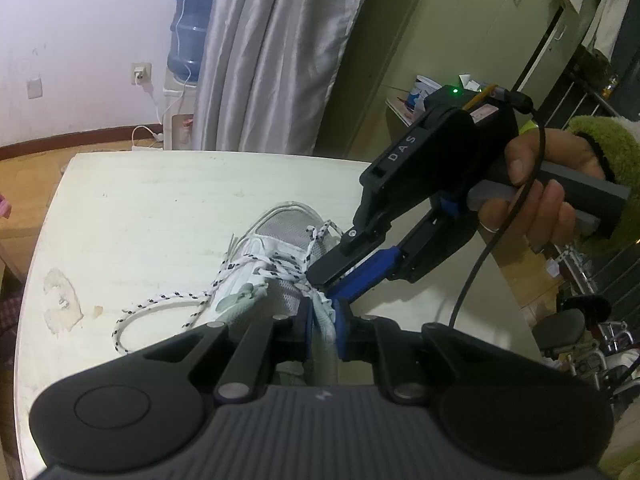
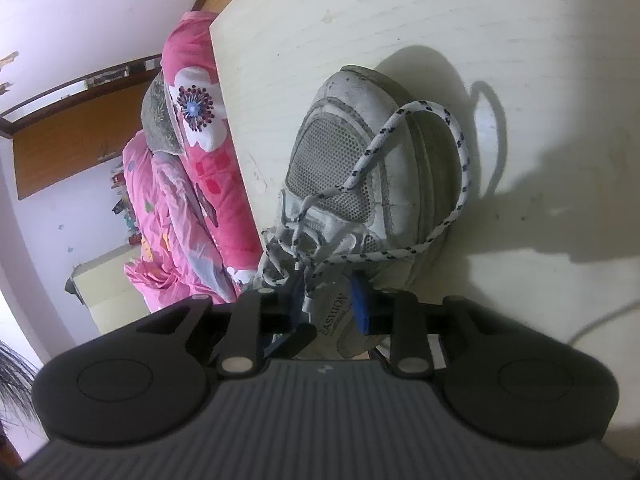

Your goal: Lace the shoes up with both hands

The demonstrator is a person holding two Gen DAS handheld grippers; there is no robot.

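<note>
A white mesh sneaker (image 2: 360, 168) is set on the pale counter (image 2: 500, 32), its speckled lace (image 2: 460, 152) looped loose. The tongue (image 1: 322, 320) is pinched between the left gripper (image 1: 322, 316) fingers. The right gripper (image 2: 326, 300) fingers are closed on the tongue label (image 2: 334, 312).

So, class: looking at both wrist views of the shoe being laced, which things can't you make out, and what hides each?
- Left wrist view: the shoe's heel, hidden behind the left gripper.
- Left wrist view: where the lace goes near the tongue, covered by the right gripper.
- Right wrist view: the tongue label, partly covered by the blue fingers.
</note>
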